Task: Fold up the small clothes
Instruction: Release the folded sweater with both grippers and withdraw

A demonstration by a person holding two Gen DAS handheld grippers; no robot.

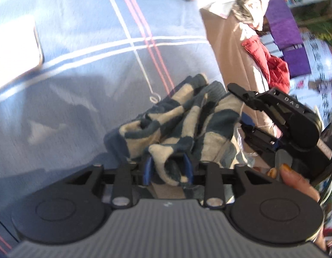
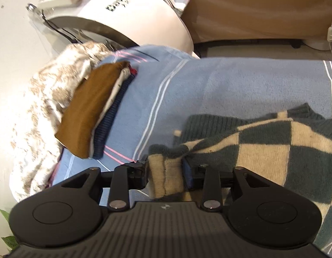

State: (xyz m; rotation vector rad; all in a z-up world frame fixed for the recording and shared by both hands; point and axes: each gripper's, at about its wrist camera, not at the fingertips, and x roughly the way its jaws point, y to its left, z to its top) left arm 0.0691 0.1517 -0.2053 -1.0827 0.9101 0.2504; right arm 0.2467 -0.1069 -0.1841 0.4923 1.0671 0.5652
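A dark green and cream checked knit garment (image 1: 187, 124) lies bunched on a light blue blanket (image 1: 90, 64). My left gripper (image 1: 168, 168) stands over its near edge. Its blue pads are apart, with a loose fold of the knit between them and a gap on the left side. The right gripper (image 1: 236, 107) comes in from the right, fingers spread, a person's hand (image 1: 294, 178) behind it. In the right wrist view the garment (image 2: 262, 142) spreads to the right, and a cream fold sits between the parted fingers of my right gripper (image 2: 166, 171).
A stack of folded clothes (image 2: 88, 111), brown on top, rests on the blanket (image 2: 230, 81) at the left beside a patterned white cover (image 2: 41, 107). Behind stand a white machine (image 2: 123, 15) and brown upholstery (image 2: 251, 6). A red garment (image 1: 266, 62) hangs off the bed's right side.
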